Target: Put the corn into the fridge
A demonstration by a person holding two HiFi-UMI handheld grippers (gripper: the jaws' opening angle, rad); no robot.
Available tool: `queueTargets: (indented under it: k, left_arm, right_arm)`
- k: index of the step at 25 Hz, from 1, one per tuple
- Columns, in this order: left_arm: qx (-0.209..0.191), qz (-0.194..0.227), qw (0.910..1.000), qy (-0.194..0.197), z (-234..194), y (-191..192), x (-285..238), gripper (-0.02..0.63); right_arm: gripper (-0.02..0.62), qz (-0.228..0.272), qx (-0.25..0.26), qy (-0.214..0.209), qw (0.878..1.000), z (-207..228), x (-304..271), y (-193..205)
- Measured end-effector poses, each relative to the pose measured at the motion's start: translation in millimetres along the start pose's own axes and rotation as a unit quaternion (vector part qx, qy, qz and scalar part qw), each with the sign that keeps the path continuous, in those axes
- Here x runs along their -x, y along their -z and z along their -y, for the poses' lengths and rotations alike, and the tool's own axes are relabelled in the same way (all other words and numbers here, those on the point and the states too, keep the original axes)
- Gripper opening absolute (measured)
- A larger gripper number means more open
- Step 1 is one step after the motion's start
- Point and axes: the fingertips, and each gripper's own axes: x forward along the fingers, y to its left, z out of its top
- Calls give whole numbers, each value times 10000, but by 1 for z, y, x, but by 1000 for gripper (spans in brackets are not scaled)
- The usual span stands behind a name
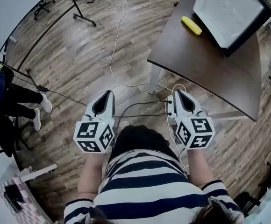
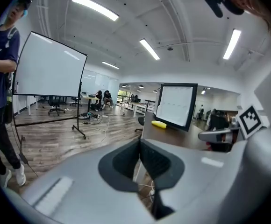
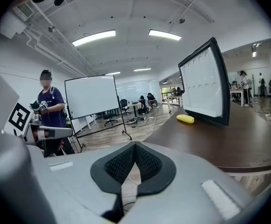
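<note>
Head view, corn (image 1: 191, 25) beside fridge (image 1: 231, 13), left tool (image 1: 109, 93) closed, right tool (image 1: 177, 92) closed

corn (image 1: 191, 25): yellow, lying flat on brown table (image 1: 210, 73) | fridge (image 1: 229, 13): white-fronted, black-cased, just beside corn

Floor (image 1: 79, 55): wood planks, visible grain, soft sheen.
Table (image 1: 205, 69): dark brown top, smooth, low gloss.
Corn (image 1: 191, 25): yellow, smooth skin; material unclear.
Fridge (image 1: 233, 13): black frame, smooth; white face, matt.
Left gripper (image 1: 109, 93), right gripper (image 1: 176, 92): grey plastic shells, smooth, matt.
Pads (image 3: 120, 165): black, finely textured, rubbery look.
Marker cube (image 1: 94, 136): black-and-white print, matt.
Shirt (image 1: 149, 181): striped cloth, soft, matt.
</note>
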Motion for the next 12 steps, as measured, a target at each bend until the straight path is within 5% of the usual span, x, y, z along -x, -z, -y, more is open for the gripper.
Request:
queueTargets:
  k: [12]
  left_arm:
    - [-138,-29,9981,601,-105,-41,-92,0]
  right_arm:
    - [-6,96,-49,492,9987,-32,-111,-39]
